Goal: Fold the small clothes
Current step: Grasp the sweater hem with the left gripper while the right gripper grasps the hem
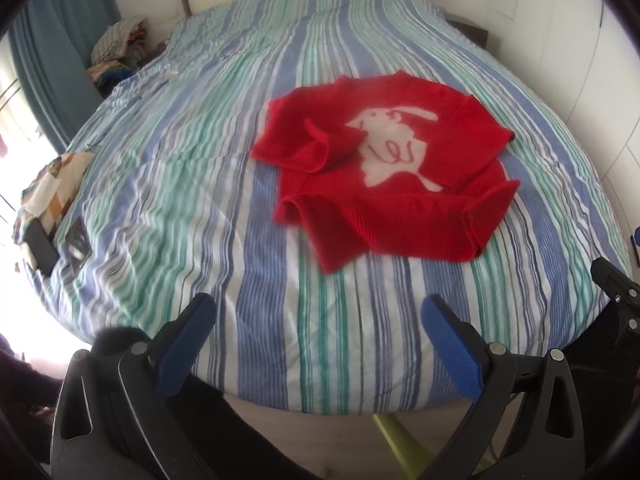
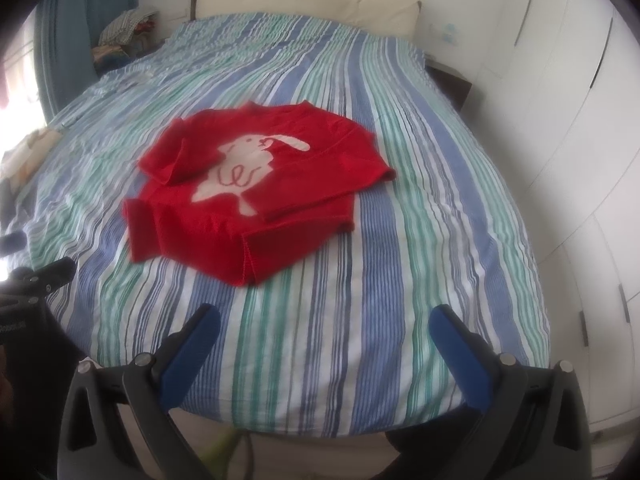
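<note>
In the left wrist view, the left gripper [image 1: 318,312] hung with jaws spread wide and empty above the near edge of the striped bedspread [image 1: 200,140]; the red sweater [image 1: 384,176] lay rumpled beyond it, right of centre. In the right wrist view, the right gripper [image 2: 325,322] was likewise agape, the sweater farther off to its left.

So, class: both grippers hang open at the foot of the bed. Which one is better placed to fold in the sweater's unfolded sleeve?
Probably the right gripper. The red sweater's outstretched sleeve lies on its side; the other sleeve is already folded in. The left gripper would have to cross over.
</note>
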`<state>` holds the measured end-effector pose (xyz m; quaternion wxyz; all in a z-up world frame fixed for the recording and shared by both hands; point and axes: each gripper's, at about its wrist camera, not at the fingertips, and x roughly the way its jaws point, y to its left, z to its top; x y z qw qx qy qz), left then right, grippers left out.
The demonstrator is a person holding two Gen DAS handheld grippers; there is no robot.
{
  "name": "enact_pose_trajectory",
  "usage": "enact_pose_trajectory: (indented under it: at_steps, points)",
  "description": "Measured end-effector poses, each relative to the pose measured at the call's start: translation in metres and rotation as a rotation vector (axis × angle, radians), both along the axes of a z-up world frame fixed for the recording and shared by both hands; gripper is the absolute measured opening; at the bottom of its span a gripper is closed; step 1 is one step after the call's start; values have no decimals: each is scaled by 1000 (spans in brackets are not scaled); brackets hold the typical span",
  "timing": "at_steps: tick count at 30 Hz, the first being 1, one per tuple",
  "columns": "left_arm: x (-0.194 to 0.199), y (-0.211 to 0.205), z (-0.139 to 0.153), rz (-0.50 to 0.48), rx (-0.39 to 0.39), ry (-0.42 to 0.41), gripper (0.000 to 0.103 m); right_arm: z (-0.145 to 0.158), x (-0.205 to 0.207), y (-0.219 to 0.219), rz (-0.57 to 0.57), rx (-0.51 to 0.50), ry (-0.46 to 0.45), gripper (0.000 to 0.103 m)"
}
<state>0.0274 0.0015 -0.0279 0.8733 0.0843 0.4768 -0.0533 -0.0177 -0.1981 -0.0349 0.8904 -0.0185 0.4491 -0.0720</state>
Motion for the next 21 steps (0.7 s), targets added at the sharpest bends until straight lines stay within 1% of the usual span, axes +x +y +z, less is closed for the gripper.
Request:
enact_pose_trajectory:
  at_steps: [2,3,4,6,7,8,9,10,11,13,14,15,16,17,18,20,21]
  points:
    - [11,12,-11,8,-9,-1,102,-2,1,-5,10,12,-14,103]
    - [20,20,-22,16,-26,31,102,-3,2,-9,10,20,-31,103]
    - [30,28,-35,20,-63,77,102,-7,5,-16,3,25,-49,103]
    - [49,44,-63,40,-163,158,102,-19,15,-31,-23,49,-48,103]
    - [59,48,-76,45,-202,188,102,-28,24,-36,-22,84,-40,103]
    - [69,49,-89,44,-234,210,101,-37,33,-40,-3,152,-27,103]
    - [79,47,-99,47,-247,221,101,-47,44,-42,23,239,-9,103]
    - [89,43,-107,45,-250,223,101,-59,57,-41,45,329,12,103]
    - [97,38,-114,41,-251,221,99,-73,71,-38,50,397,43,103]
    - [111,25,-124,31,-235,208,87,-93,101,-29,11,495,106,103]
    - [117,20,-129,29,-219,211,74,-100,114,-26,-16,570,112,102]
    - [121,16,-135,28,-203,217,50,-107,126,-25,-56,624,111,102]
    - [124,14,-137,24,-207,223,33,-115,137,-25,-115,654,118,102]
    - [125,16,-137,13,-243,241,3,-125,146,-26,-173,666,140,98]
    - [124,21,-134,13,-289,260,3,-135,152,-30,-216,677,178,65]
    - [112,38,-116,1,-361,255,3,-149,151,-41,-242,752,244,15]
    - [104,47,-105,-16,-381,256,3,-148,144,-47,-230,794,249,14]
